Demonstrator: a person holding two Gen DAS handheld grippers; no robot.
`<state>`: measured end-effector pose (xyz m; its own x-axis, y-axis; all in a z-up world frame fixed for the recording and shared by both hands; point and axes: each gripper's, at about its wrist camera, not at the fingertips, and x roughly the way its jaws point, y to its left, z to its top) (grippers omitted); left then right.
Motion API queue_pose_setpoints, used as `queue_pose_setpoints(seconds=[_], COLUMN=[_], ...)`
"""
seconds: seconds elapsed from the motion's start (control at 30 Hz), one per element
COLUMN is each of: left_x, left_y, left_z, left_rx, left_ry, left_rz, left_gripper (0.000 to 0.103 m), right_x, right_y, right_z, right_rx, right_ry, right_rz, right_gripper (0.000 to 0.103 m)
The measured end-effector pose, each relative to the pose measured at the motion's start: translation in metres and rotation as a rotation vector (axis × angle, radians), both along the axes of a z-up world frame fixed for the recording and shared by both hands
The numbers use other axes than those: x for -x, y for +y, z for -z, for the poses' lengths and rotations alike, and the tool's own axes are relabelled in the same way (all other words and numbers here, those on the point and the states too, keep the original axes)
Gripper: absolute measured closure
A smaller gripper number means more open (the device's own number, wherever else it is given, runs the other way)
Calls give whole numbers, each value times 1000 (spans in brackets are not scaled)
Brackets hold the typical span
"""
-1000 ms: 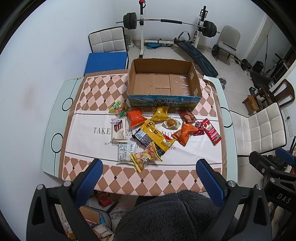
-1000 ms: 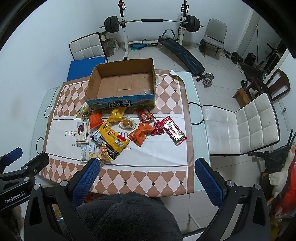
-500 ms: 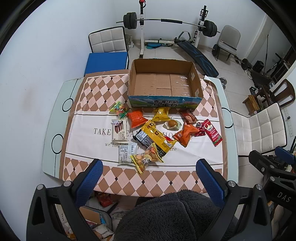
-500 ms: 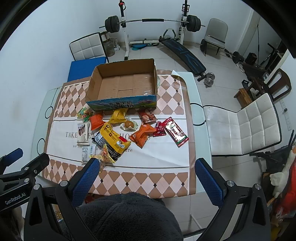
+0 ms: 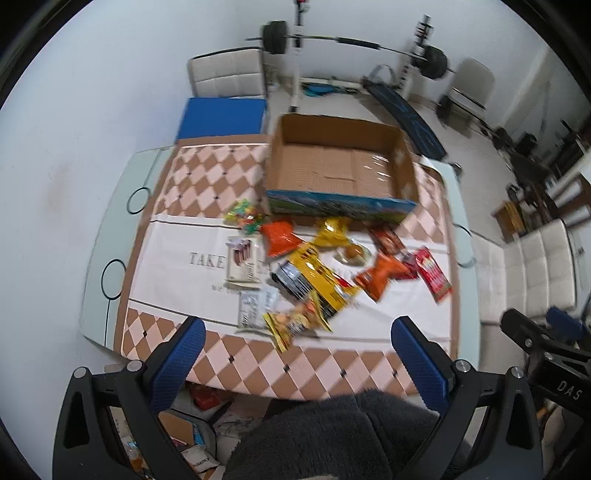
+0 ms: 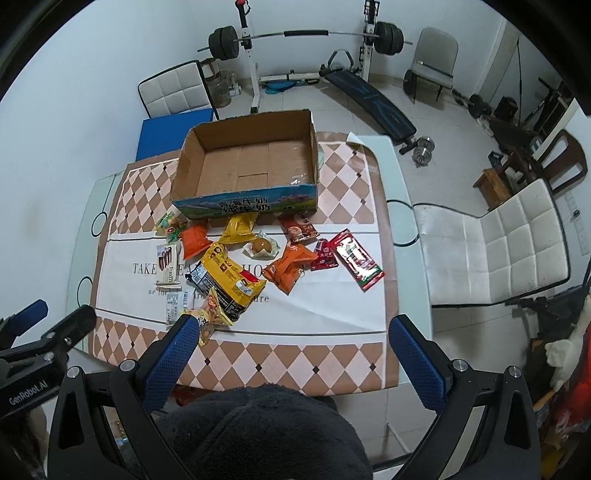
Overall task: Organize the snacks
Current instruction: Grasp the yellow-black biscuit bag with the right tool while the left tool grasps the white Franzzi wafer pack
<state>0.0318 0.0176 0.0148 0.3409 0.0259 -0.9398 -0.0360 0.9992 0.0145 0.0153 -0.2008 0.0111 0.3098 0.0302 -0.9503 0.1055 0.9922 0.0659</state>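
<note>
An empty open cardboard box (image 5: 338,170) (image 6: 251,166) stands at the far side of the table. Several snack packets lie in front of it: a large yellow bag (image 5: 317,284) (image 6: 229,277), orange packets (image 5: 279,240) (image 6: 290,267), a red packet (image 5: 434,275) (image 6: 356,264), a white wafer packet (image 5: 242,260) (image 6: 168,264) and a bun (image 6: 260,245). My left gripper (image 5: 295,347) and right gripper (image 6: 291,343) are both open and empty, high above the table's near edge.
The table (image 6: 399,229) has a checkered cloth. White chairs stand at the right (image 6: 491,243) and far left (image 6: 173,90). A barbell rack (image 6: 306,35) and bench stand behind. Clutter lies on the floor under the near edge.
Both grippers have moved closer toward the table, so the snacks and box look larger. The left view is blurred by motion. Nothing on the table has moved.
</note>
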Motion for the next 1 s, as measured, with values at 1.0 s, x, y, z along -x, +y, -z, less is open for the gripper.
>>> queue_pose_setpoints(seconds=[1.0], left_x=[-56], left_y=[148], left_z=[287], left_rx=[-170], left_ry=[376], left_rz=[-359], left_gripper=[0], right_x=[-160], right_y=[204], right_z=[373], right_rx=[34], right_ry=[399], right_rz=[-551], right_gripper=[0])
